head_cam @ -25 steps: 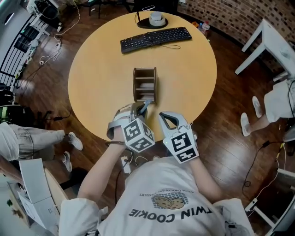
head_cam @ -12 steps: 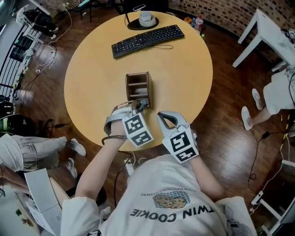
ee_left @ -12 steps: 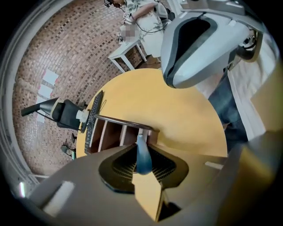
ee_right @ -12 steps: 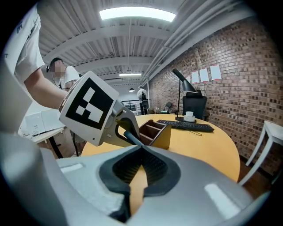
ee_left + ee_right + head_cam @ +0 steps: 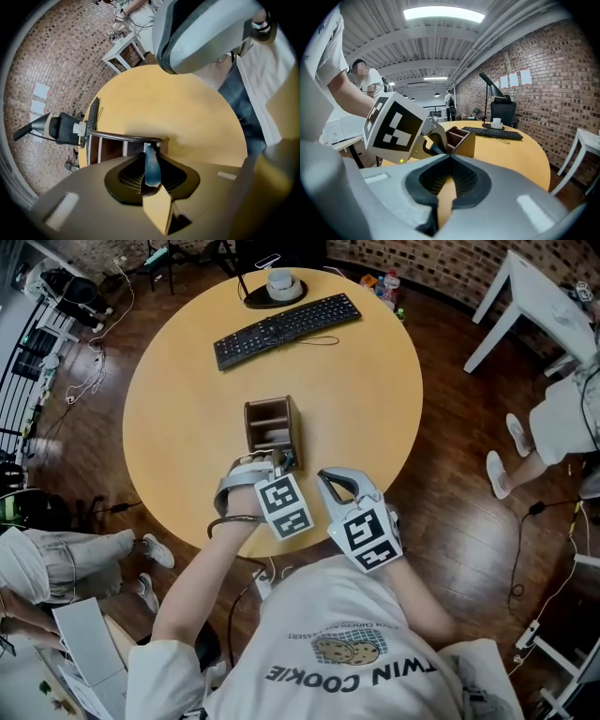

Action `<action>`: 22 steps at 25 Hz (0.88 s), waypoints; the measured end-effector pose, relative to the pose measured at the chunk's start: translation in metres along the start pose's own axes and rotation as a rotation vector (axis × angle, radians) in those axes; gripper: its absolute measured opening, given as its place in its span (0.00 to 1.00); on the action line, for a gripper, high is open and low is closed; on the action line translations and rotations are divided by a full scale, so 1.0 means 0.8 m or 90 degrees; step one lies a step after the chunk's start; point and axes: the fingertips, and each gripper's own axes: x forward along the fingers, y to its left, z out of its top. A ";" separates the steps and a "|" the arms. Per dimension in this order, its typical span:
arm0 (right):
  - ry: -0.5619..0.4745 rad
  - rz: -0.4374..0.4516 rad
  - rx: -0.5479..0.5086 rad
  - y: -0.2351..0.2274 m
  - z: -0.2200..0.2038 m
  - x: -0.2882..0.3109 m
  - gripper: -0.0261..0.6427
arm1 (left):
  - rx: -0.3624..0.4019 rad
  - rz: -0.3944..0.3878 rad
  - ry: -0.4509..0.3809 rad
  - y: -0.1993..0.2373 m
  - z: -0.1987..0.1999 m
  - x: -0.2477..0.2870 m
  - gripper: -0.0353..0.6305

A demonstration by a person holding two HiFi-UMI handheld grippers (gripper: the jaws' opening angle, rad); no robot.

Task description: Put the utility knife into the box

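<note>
We are pinching the utility knife (image 5: pixel 151 165) in the half-closed jaws of the left gripper (image 5: pixel 280 461), aiming its far end at the box's (image 5: pixel 272 424) near rim for dropping in, while the right gripper (image 5: pixel 450 156) is hanging closed and empty alongside, clear of the way.

White short-sleeved T-shirt (image 5: pixel 349 673), cookie print, dark wristband (image 5: pixel 225 519) on left wrist

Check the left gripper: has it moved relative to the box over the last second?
Yes. The left gripper, shut on the utility knife, has edged forward: its marker cube sits closer to the box than before.
</note>
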 end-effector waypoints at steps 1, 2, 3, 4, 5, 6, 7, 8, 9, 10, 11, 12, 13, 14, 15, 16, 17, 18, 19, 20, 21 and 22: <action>0.000 -0.001 0.001 -0.001 0.000 0.000 0.04 | 0.003 -0.001 0.002 -0.001 0.001 0.002 0.17; 0.001 -0.003 0.001 -0.002 -0.001 0.000 0.04 | 0.003 0.000 0.002 -0.001 0.002 0.004 0.17; 0.002 -0.004 0.002 -0.003 -0.001 0.000 0.04 | 0.001 0.002 0.003 -0.001 0.003 0.006 0.17; 0.002 -0.005 0.002 -0.003 -0.002 0.001 0.04 | -0.002 0.004 0.003 0.000 0.003 0.008 0.17; 0.003 -0.005 0.002 -0.003 -0.003 0.002 0.04 | -0.004 0.006 0.004 0.001 0.003 0.010 0.17; 0.003 -0.005 0.002 -0.003 -0.004 0.002 0.04 | -0.006 0.008 0.005 0.002 0.003 0.011 0.17; 0.003 -0.005 0.001 -0.002 -0.004 0.003 0.04 | -0.006 0.009 0.006 0.002 0.004 0.012 0.17; 0.004 -0.005 0.001 -0.001 -0.004 0.003 0.04 | -0.005 0.010 0.006 0.003 0.004 0.012 0.17; 0.004 -0.005 0.001 0.000 -0.003 0.004 0.04 | -0.003 0.011 0.005 0.003 0.004 0.011 0.17; 0.004 -0.004 0.001 0.000 -0.003 0.004 0.04 | 0.000 0.012 0.004 0.003 0.004 0.011 0.17; 0.003 -0.004 0.002 0.001 -0.003 0.004 0.04 | 0.004 0.014 0.003 0.003 0.004 0.010 0.17; 0.003 -0.004 0.002 0.002 -0.003 0.004 0.04 | 0.007 0.017 0.000 0.003 0.004 0.009 0.17; 0.003 -0.003 0.001 0.002 -0.003 0.003 0.04 | 0.009 0.020 -0.003 0.002 0.005 0.009 0.17; 0.003 -0.003 0.001 0.003 -0.003 0.003 0.04 | 0.010 0.022 -0.007 0.001 0.006 0.008 0.17; 0.002 -0.002 0.001 0.003 -0.003 0.003 0.04 | 0.010 0.023 -0.012 0.000 0.008 0.007 0.18; 0.002 -0.002 0.001 0.005 -0.003 0.002 0.04 | 0.010 0.022 -0.017 -0.002 0.009 0.006 0.20; 0.001 -0.001 0.003 0.007 -0.003 0.002 0.04 | 0.010 0.019 -0.021 -0.005 0.010 0.005 0.21; 0.001 -0.001 0.004 0.009 -0.003 0.002 0.04 | 0.010 0.017 -0.024 -0.008 0.009 0.004 0.22; 0.000 -0.001 0.005 0.010 -0.002 0.001 0.04 | 0.011 0.017 -0.026 -0.010 0.010 0.003 0.24; -0.001 -0.002 0.004 0.010 -0.001 0.000 0.04 | 0.010 0.019 -0.029 -0.010 0.010 0.002 0.24; -0.002 -0.004 0.003 0.010 0.001 0.000 0.04 | 0.009 0.022 -0.032 -0.008 0.010 0.001 0.25; -0.003 -0.005 0.003 0.010 0.003 -0.001 0.04 | 0.007 0.027 -0.035 -0.006 0.010 -0.002 0.25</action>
